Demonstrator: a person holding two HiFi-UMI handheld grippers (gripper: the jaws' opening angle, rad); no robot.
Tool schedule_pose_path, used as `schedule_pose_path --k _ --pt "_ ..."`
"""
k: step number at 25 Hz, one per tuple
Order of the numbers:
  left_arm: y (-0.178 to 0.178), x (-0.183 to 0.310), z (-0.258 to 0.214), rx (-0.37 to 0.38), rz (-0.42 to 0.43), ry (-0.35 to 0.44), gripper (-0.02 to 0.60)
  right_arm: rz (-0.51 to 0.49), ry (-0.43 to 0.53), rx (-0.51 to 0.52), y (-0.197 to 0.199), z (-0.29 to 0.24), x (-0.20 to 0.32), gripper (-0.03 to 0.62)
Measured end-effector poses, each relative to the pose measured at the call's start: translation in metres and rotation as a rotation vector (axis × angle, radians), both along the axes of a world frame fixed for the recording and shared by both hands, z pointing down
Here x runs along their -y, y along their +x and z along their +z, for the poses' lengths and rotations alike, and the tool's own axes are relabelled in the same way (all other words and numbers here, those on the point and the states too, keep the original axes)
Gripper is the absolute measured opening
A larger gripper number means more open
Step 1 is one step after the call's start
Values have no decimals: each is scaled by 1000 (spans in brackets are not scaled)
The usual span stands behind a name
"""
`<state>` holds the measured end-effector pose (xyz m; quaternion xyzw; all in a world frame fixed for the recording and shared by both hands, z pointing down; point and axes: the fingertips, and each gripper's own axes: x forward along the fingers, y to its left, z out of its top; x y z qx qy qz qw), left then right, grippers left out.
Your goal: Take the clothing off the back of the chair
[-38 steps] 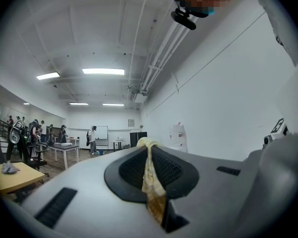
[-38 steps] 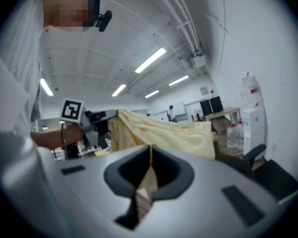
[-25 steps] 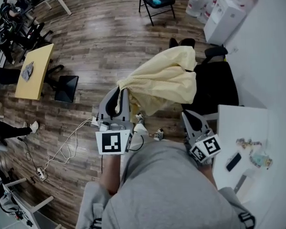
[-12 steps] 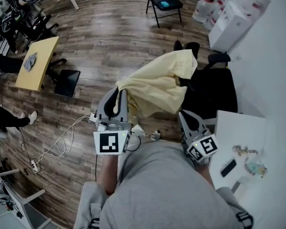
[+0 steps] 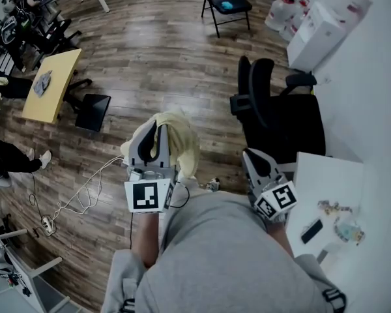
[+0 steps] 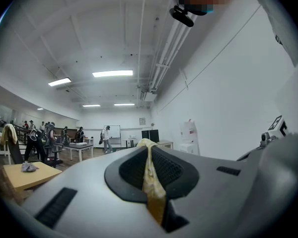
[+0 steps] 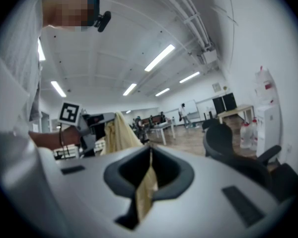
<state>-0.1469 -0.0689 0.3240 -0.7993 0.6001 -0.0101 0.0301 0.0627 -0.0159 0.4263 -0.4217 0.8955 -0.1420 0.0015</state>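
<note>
Clothing of pale yellow fabric (image 5: 182, 145) hangs pinched in our left gripper (image 5: 158, 129), left of the black chair (image 5: 283, 119); right gripper (image 5: 253, 156) closed.

Long ceiling strip lights (image 6: 112, 74) light the room brightly and evenly; the wooden floor (image 5: 143, 41) carries pale glare and faint shadows. All views bulge at the edges, and both gripper views darken to black corners. The right gripper view's near jaws look blurred.
</note>
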Motion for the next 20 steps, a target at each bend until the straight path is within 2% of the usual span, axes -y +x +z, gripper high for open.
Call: schedule_pose_path --k 8,14,20 --pt "-23 1 5 -8 -41 4 54 -27 -6 -3 -9 3 7 35" --pt "-10 -3 23 -23 8 -25 54 -54 -8 -21 -17 4 15 35" --pt "-3 -7 36 -39 23 -51 54 -91 -10 -38 -27 4 23 35"
